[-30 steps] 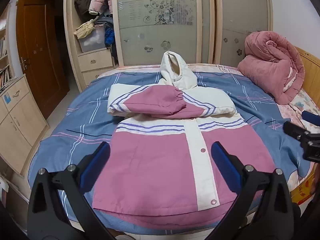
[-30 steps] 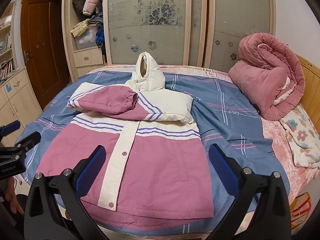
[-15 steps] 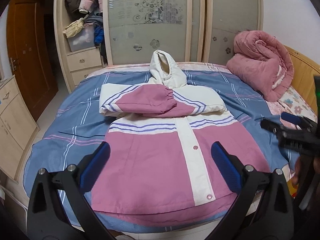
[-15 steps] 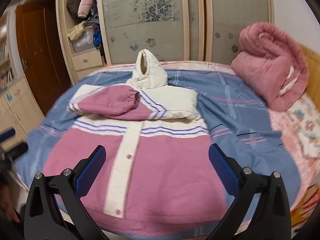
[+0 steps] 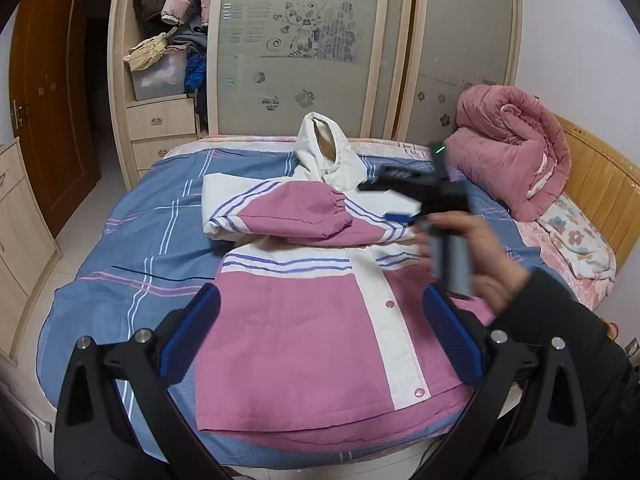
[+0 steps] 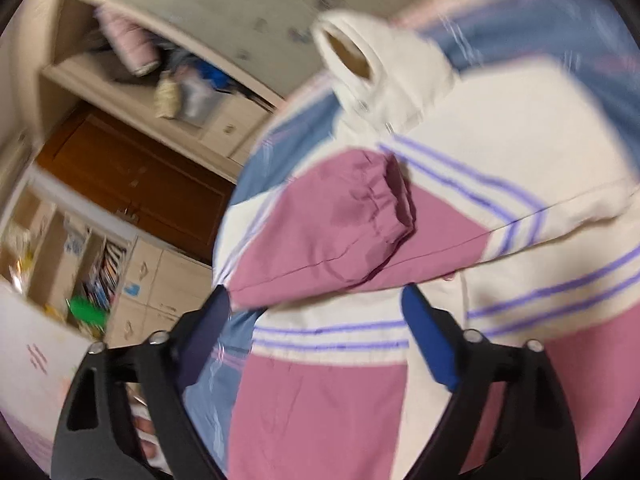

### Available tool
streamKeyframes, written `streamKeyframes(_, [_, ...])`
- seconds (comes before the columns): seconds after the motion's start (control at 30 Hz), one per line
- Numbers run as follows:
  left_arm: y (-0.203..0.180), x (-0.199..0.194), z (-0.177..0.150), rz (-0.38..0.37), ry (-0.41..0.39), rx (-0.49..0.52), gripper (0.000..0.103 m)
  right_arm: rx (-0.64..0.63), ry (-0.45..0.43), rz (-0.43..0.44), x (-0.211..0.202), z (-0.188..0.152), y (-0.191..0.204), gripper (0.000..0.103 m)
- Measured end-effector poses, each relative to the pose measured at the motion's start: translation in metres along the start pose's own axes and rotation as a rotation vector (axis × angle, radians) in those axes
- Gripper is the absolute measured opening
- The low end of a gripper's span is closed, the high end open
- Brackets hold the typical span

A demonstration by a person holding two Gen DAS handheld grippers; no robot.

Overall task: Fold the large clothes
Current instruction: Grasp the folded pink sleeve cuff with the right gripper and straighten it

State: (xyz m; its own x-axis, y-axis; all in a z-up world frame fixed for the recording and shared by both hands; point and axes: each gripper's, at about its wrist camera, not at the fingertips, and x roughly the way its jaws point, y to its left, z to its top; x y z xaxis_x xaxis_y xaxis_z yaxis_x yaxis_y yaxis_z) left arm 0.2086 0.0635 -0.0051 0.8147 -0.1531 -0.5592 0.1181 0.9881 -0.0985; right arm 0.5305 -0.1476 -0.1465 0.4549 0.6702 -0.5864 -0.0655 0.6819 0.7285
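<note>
A pink and white hooded jacket (image 5: 304,320) lies face up on the bed, sleeves folded across its chest, white hood (image 5: 326,156) pointing to the far wardrobe. My left gripper (image 5: 320,324) is open and empty, above the jacket's lower half. My right gripper (image 6: 316,328) is open and empty, tilted, close above the folded pink sleeve (image 6: 332,224) and the chest stripes. In the left wrist view the right gripper (image 5: 396,200) shows blurred over the jacket's right shoulder, held by a hand (image 5: 480,256).
The bed has a blue plaid sheet (image 5: 140,248). A rolled pink quilt (image 5: 512,152) lies at the right by the wooden headboard (image 5: 600,188). A wardrobe with frosted doors (image 5: 304,48) stands behind. Drawers and a brown door (image 5: 44,120) are at the left.
My right gripper swung from the bed's near right edge forward and left over the jacket's chest, tilting as it went. My left gripper shifted slightly and stays open.
</note>
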Motion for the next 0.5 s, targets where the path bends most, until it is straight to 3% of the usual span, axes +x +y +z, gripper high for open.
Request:
streamKeyframes(0.1, [0.008, -0.004, 0.000, -0.011, -0.008, -0.021, 0.101, 0.068, 0.040, -0.006, 0.044, 0.010, -0.016, 0.074])
streamKeyframes(0.23, [0.015, -0.007, 0.001, -0.012, -0.013, -0.021, 0.101, 0.102, 0.021, -0.027, 0.078, 0.019, -0.026, 0.067])
streamKeyframes(0.33, [0.021, -0.010, 0.000, -0.009, -0.017, -0.028, 0.101, 0.218, 0.026, -0.057, 0.099, 0.026, -0.047, 0.061])
streamKeyframes(0.4, [0.023, -0.010, 0.001, -0.008, -0.018, -0.036, 0.101, 0.257, 0.006, -0.048, 0.102, 0.027, -0.052, 0.028])
streamKeyframes(0.5, [0.029, -0.011, 0.001, -0.004, -0.020, -0.048, 0.101, 0.203, -0.033, -0.055, 0.098, 0.029, -0.037, 0.016])
